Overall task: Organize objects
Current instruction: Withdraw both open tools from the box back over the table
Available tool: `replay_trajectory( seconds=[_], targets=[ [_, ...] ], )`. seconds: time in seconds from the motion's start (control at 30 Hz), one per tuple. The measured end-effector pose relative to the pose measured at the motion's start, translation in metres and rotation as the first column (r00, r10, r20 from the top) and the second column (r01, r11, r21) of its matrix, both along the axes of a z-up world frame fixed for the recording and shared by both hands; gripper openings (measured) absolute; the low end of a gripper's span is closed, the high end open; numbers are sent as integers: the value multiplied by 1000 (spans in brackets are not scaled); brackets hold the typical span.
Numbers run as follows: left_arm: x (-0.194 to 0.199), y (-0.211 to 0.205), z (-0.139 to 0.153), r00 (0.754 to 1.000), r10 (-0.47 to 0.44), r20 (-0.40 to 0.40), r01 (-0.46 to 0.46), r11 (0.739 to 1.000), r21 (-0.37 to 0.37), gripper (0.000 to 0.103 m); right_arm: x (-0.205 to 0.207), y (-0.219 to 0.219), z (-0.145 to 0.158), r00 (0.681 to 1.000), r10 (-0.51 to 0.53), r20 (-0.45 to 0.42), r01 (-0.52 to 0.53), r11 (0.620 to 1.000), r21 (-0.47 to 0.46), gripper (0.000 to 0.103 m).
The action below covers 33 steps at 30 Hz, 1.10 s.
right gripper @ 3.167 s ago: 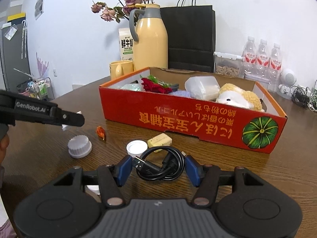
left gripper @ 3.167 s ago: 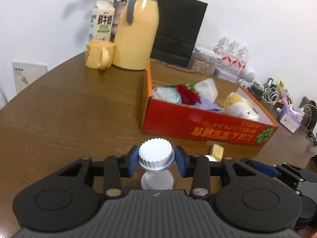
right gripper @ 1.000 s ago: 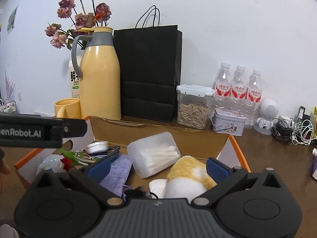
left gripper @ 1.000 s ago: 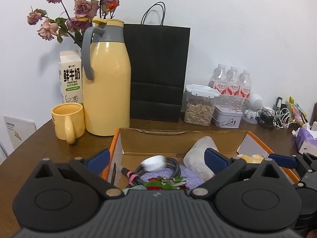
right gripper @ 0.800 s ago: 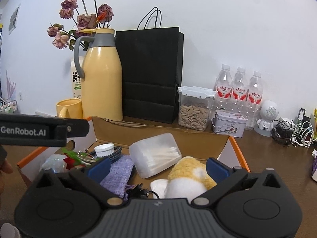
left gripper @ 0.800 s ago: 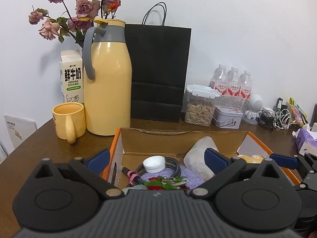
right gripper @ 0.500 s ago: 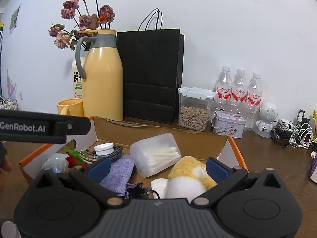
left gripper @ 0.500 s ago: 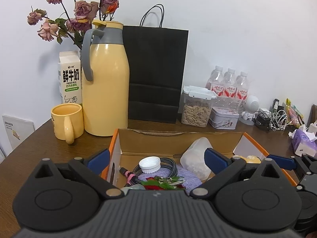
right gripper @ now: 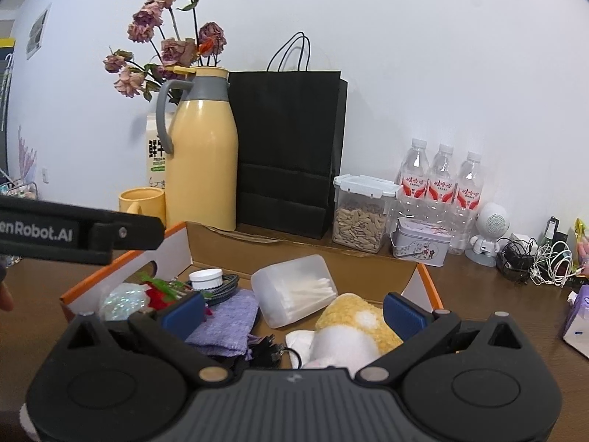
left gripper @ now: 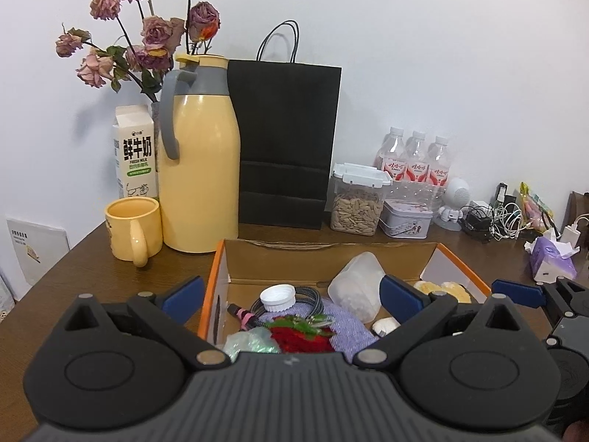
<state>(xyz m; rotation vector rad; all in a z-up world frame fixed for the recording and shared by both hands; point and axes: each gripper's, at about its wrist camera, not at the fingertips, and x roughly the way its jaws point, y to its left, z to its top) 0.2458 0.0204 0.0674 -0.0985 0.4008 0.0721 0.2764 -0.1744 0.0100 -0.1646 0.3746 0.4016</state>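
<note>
An orange cardboard box [left gripper: 215,276] [right gripper: 429,283] sits on the brown table, packed with items. A white cap [left gripper: 278,296] [right gripper: 206,278] lies on a coiled grey cable inside it. Beside them are a purple cloth [right gripper: 228,322], a red flower [left gripper: 300,339], a clear tub of cotton swabs [right gripper: 294,291] and a yellow plush toy [right gripper: 353,326]. A black USB cable [right gripper: 267,350] lies near the box's front. My left gripper [left gripper: 291,294] hovers open over the box's left half. My right gripper [right gripper: 292,311] hovers open over the right half. Both hold nothing.
Behind the box stand a yellow thermos jug [left gripper: 200,176], a yellow mug [left gripper: 132,228], a milk carton [left gripper: 134,154], a black paper bag [left gripper: 287,147], a jar of seeds [left gripper: 357,202], a tin [left gripper: 405,217] and water bottles [left gripper: 416,162]. Tangled chargers [right gripper: 533,254] and tissues [left gripper: 552,261] lie at right.
The white cap dropped from my open left gripper and settled on the coiled cable in the box. Both grippers have risen slightly and stayed open.
</note>
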Motion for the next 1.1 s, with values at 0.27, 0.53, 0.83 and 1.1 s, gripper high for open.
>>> replay_trajectory(
  seconds=[0.27,0.53,0.83,1.1],
  targets=[
    [-33,7,3,1000,17,-12,-17,1000,11,103,-29,-8,4,1000,8,-16,-9,1000,-10,103],
    [-70,17,-8,998,36,-52,-35,999,26,103,-64,-18,-7,998,25,-66,-26,1000,-17,103],
    [-108,27,-25,992,57,-110,-56,998,15,103,-101,-16,-28,989,67,-134,-72,997,-33,103],
    [-136,36,-42,985,79,-153,-79,997,2,103,-132,-7,-44,978,118,-172,-129,990,-58,103]
  ],
)
